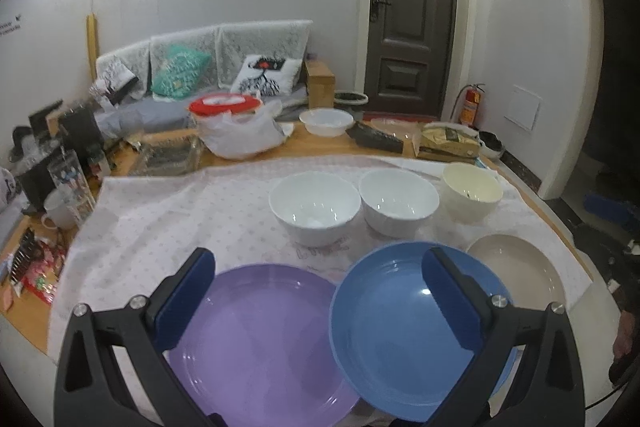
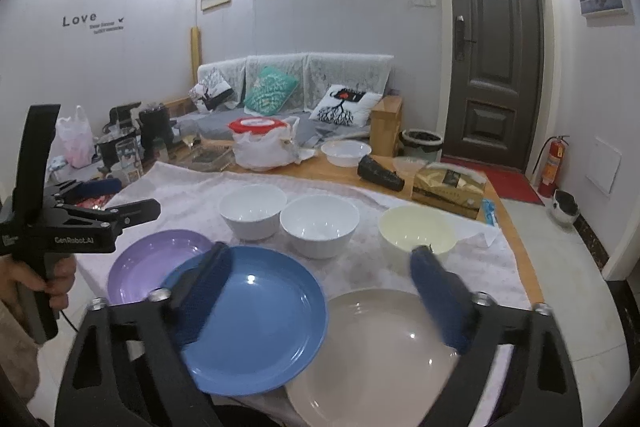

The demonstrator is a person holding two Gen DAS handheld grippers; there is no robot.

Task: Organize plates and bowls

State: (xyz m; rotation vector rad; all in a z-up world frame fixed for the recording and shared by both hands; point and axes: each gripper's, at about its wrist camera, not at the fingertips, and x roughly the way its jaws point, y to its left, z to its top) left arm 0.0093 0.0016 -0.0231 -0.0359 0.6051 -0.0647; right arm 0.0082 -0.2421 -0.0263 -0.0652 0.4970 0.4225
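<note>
On the dotted tablecloth lie a purple plate point(image 1: 256, 343), a blue plate point(image 1: 384, 339) overlapping its rim, and a beige plate point(image 1: 520, 271) at the right. Behind them stand two white bowls point(image 1: 314, 205) point(image 1: 398, 199) and a cream bowl point(image 1: 472, 187). My left gripper point(image 1: 320, 259) is open above the purple and blue plates, holding nothing. In the right wrist view my right gripper point(image 2: 320, 253) is open over the blue plate point(image 2: 256, 323) and beige plate point(image 2: 380, 355), its fingers blurred and apart from both. The left gripper point(image 2: 132, 207) shows at the left, held by a hand point(image 2: 56, 279).
Clutter lines the table's far side: a white bag with a red-lidded tub point(image 1: 236, 123), a clear bowl point(image 1: 326, 121), a gold box point(image 1: 448, 143). A white mug point(image 1: 60, 211) and glassware stand at the left edge. The table's right edge point(image 2: 520, 267) drops to the tiled floor.
</note>
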